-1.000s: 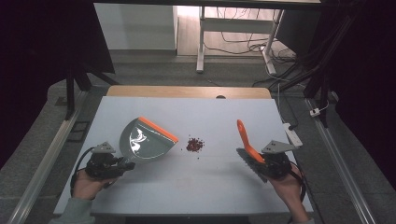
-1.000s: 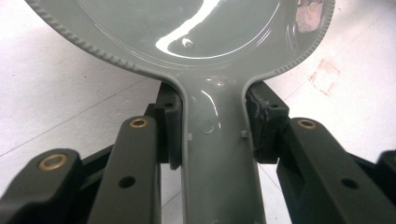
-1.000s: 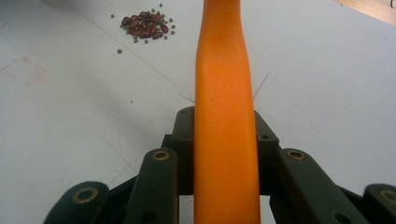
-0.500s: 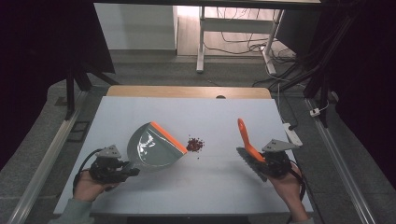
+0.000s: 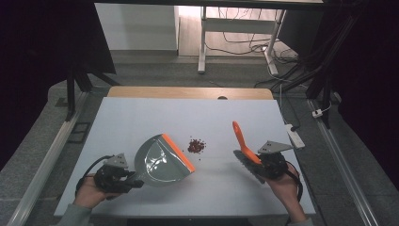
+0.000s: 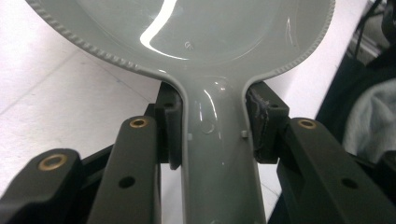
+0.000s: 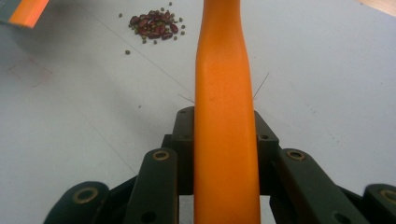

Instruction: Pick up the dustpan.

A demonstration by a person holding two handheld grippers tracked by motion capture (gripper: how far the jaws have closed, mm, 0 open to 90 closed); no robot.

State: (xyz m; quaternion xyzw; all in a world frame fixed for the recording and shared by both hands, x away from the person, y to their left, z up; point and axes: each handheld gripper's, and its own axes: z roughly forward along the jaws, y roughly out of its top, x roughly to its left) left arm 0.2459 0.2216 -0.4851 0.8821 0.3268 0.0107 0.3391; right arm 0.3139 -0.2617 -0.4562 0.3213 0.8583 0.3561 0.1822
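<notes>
On the tabletop (image 5: 141, 113), loose beans (image 5: 196, 145) lie unswept just beside the dustpan (image 5: 162, 160) gripped by the left tongs (image 6: 212, 133), while the right tongs (image 7: 224, 140) clamp the brush (image 5: 244, 150); sweeping seems not yet begun.

grey dustpan (image 5: 162, 161) orange-lipped, beside red beans (image 5: 196, 145), perhaps touching, orange brush (image 5: 243, 143) apart

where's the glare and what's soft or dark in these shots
Left gripper view: a bright streak of glare on the grey dustpan. Right gripper view: the orange brush handle looks soft up close. High view: dark surroundings, the white table evenly lit.
</notes>
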